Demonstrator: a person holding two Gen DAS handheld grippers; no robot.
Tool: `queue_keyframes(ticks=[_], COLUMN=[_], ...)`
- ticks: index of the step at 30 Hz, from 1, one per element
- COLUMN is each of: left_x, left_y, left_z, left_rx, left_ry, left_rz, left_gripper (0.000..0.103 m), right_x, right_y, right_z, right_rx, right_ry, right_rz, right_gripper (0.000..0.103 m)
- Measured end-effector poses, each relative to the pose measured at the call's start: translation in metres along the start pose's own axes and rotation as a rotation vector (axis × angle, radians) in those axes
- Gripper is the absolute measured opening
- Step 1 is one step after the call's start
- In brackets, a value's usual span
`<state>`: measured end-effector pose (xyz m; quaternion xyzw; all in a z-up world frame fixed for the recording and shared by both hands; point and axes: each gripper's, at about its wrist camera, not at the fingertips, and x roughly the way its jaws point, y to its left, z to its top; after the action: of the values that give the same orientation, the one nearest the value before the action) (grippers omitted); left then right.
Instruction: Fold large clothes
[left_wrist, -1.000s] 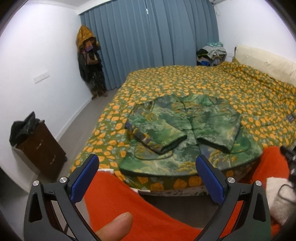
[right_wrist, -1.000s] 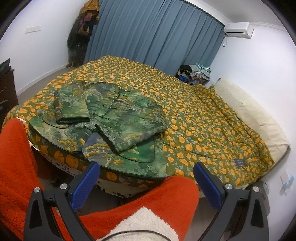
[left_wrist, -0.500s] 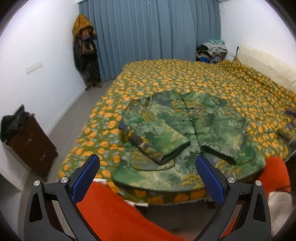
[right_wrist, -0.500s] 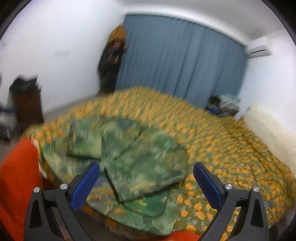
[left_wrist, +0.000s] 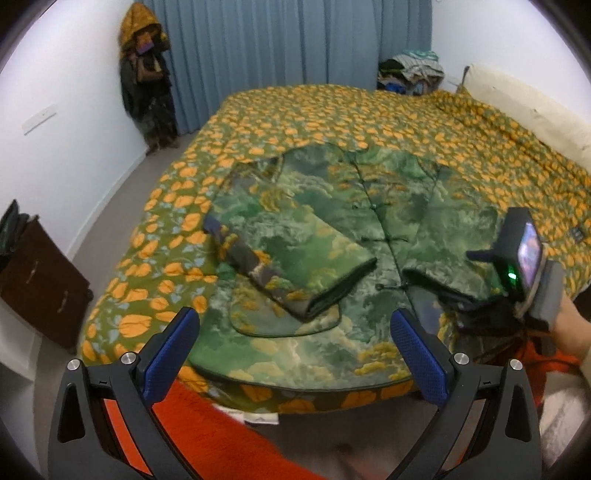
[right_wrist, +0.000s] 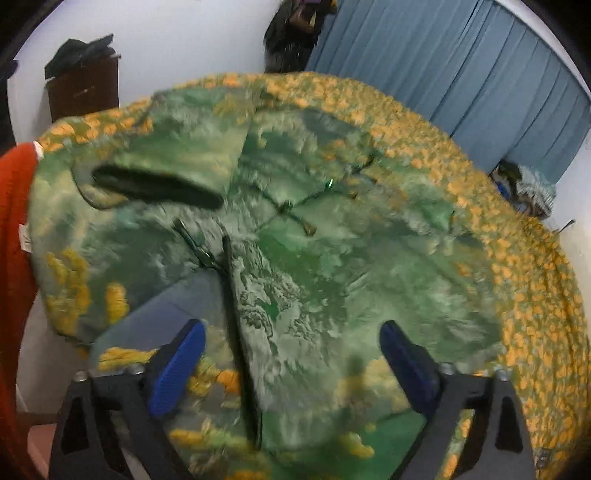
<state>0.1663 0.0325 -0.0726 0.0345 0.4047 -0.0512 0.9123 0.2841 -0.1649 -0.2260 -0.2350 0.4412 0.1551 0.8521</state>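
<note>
A green landscape-print jacket (left_wrist: 332, 229) lies flat on the orange-flowered bed cover (left_wrist: 369, 122), with both sleeves folded over its front. My left gripper (left_wrist: 291, 321) hangs open over the jacket's near hem, nothing between its fingers. My right gripper (right_wrist: 291, 328) hovers close above the jacket (right_wrist: 314, 277), over the folded right sleeve (right_wrist: 332, 295). Its jaws are closing, and the sleeve's dark cuff edge (right_wrist: 240, 350) runs between the fingers. I see no pad pressing on the cloth. The left wrist view shows the right gripper's housing (left_wrist: 524, 258) over that sleeve (left_wrist: 450, 236).
A dark wooden cabinet (left_wrist: 40, 280) stands by the left wall. Coats hang in the corner (left_wrist: 147, 74) beside the blue curtain (left_wrist: 288, 48). A clothes pile (left_wrist: 410, 70) and a cream pillow (left_wrist: 524, 107) lie at the far side. Orange sleeve (left_wrist: 221, 435) fills the foreground.
Both grippers came down toward the jacket. The right one dropped much closer, rolled, and its jaws have narrowed; it now shows at the right of the left wrist view.
</note>
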Motion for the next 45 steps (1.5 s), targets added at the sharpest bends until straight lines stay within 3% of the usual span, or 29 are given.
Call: queue_keyframes(ticks=[2, 4, 5, 6, 9, 14, 18, 23, 28, 31, 32, 35, 37, 41, 43, 45], left_x=[0.005, 0.014, 0.017, 0.022, 0.029, 0.038, 0.049, 0.064, 0.082, 0.102, 0.107, 0.132, 0.153, 0.187, 0.2, 0.202], left_y=[0.0, -0.001, -0.001, -0.002, -0.001, 0.005, 0.011, 0.012, 0.001, -0.003, -0.003, -0.006, -0.014, -0.036, -0.032, -0.02], left_z=[0.001, 0.004, 0.004, 0.005, 0.007, 0.011, 0.018, 0.031, 0.036, 0.036, 0.036, 0.036, 0.032, 0.013, 0.014, 0.021], left_rx=[-0.004, -0.004, -0.002, 0.003, 0.012, 0.052, 0.105, 0.164, 0.306, 0.399, 0.413, 0.45, 0.492, 0.647, 0.61, 0.531], left_ry=[0.01, 0.026, 0.03, 0.04, 0.055, 0.054, 0.045, 0.043, 0.029, 0.06, 0.072, 0.13, 0.189, 0.22, 0.252, 0.274], left_rz=[-0.021, -0.024, -0.022, -0.016, -0.013, 0.009, 0.036, 0.0, -0.052, -0.085, -0.091, -0.134, -0.187, -0.136, -0.179, -0.224], left_gripper=[0.103, 0.103, 0.103, 0.103, 0.103, 0.103, 0.103, 0.103, 0.103, 0.103, 0.103, 0.103, 0.103, 0.102, 0.085, 0.029], right_x=[0.008, 0.007, 0.002, -0.003, -0.036, -0.119, -0.178, -0.176, -0.149, -0.143, -0.146, -0.165, -0.175, -0.181, -0.181, -0.182], right_y=[-0.006, -0.009, -0.01, -0.011, -0.029, -0.097, -0.176, -0.262, -0.317, -0.324, -0.323, -0.305, -0.282, -0.244, -0.214, -0.193], right_z=[-0.004, -0.007, -0.008, -0.008, -0.009, -0.018, -0.045, -0.085, -0.134, -0.154, -0.159, -0.165, -0.161, -0.146, -0.128, -0.116], right_rx=[0.038, 0.054, 0.06, 0.067, 0.159, 0.372, 0.525, 0.675, 0.822, 0.876, 0.884, 0.897, 0.916, 0.908, 0.878, 0.85], right_ry=[0.023, 0.015, 0.003, -0.005, -0.075, -0.232, -0.314, -0.235, -0.091, -0.002, -0.008, -0.058, -0.114, -0.195, -0.232, -0.267], right_rz=[0.032, 0.058, 0.062, 0.037, 0.01, -0.099, -0.306, -0.492, -0.587, -0.66, -0.677, -0.677, -0.62, -0.514, -0.447, -0.392], right_gripper=[0.071, 0.053, 0.023, 0.015, 0.011, 0.011, 0.011, 0.011, 0.013, 0.046, 0.058, 0.059, 0.059, 0.06, 0.06, 0.06])
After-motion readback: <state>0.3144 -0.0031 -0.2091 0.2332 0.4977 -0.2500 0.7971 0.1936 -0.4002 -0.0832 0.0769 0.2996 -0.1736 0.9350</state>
